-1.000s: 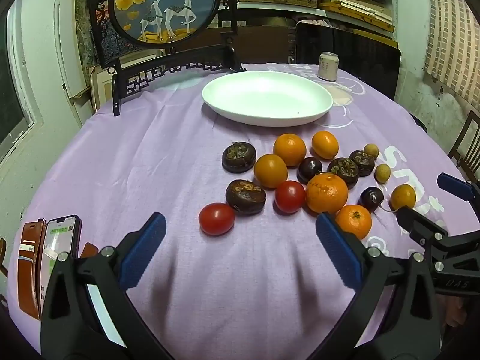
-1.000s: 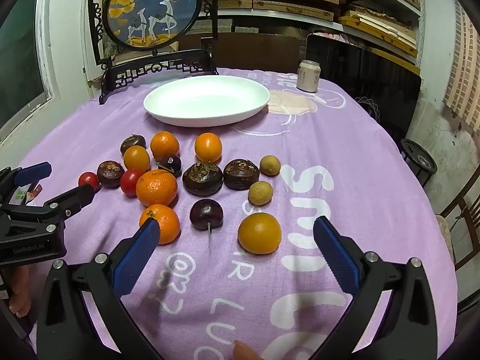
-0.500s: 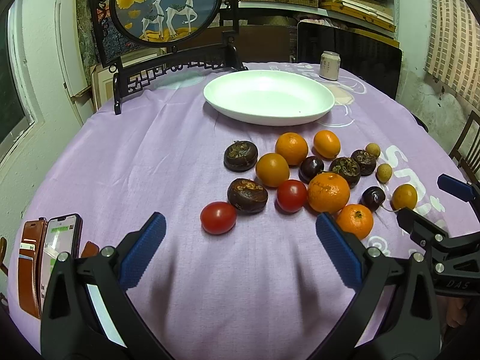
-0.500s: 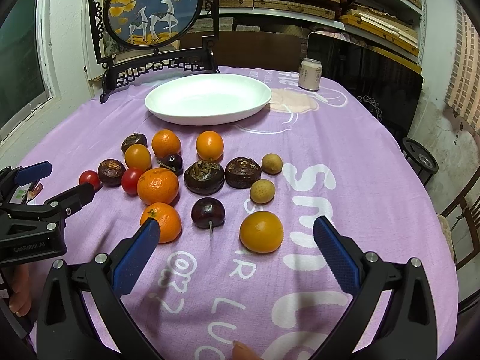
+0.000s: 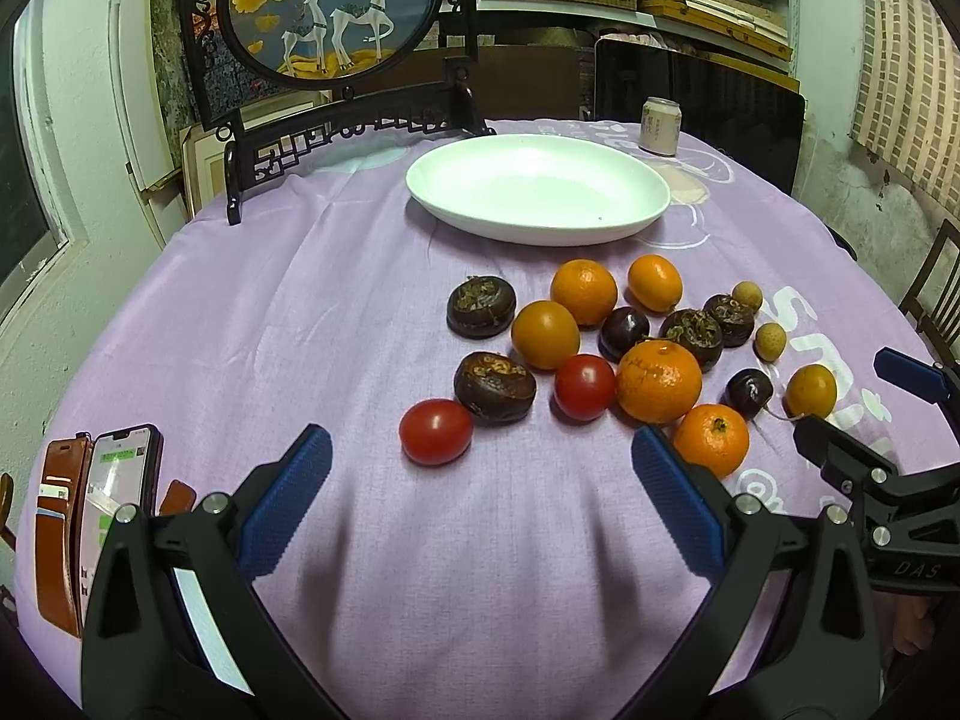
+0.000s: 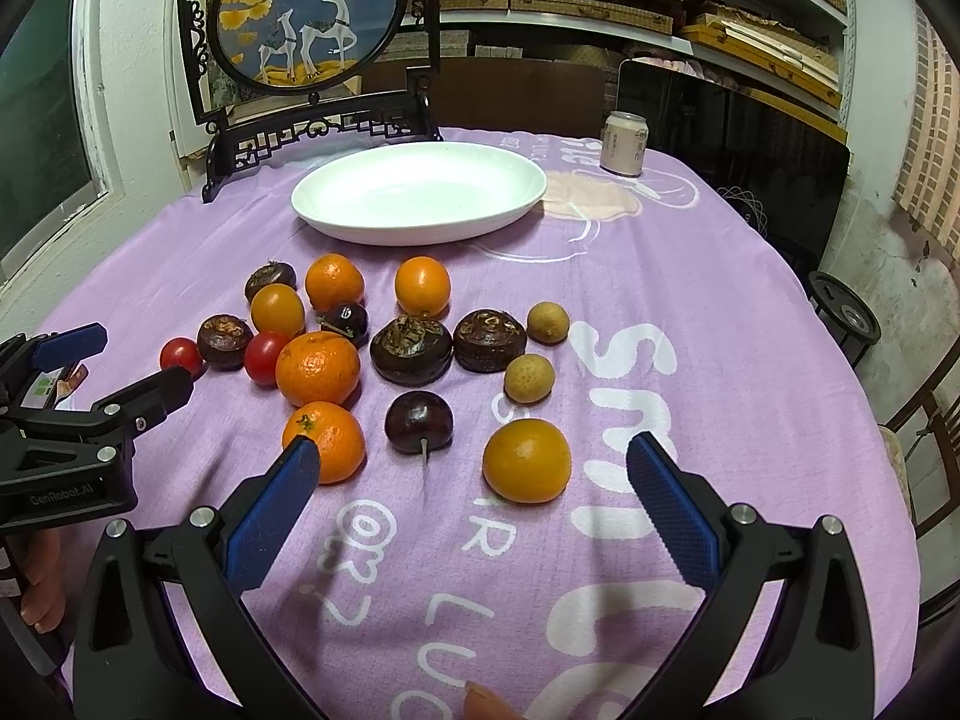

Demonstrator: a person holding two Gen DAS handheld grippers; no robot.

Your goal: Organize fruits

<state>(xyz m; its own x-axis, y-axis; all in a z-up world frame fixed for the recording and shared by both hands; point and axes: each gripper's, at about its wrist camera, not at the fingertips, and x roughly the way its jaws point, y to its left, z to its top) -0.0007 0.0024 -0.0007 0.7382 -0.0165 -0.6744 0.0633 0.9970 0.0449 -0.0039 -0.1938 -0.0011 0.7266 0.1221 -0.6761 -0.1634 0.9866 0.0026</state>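
Both tools hang released over the near edge of the purple tablecloth (image 5: 252, 312): the left gripper (image 5: 480, 480) faces the red tomato (image 5: 435, 440), the right gripper (image 6: 468, 483) brackets the smooth orange (image 6: 527, 459) at the cluster's near right. All the fruit lies loose between the near edge and the bare white plate (image 6: 420, 195) toward the far edge. Likely best: straddle 1 outlying fruit squarely, close gently, lift clear of neighbours. The handles and hands are mostly cut off, and the dark wrinkled fruits (image 6: 411, 349) are hard to name.
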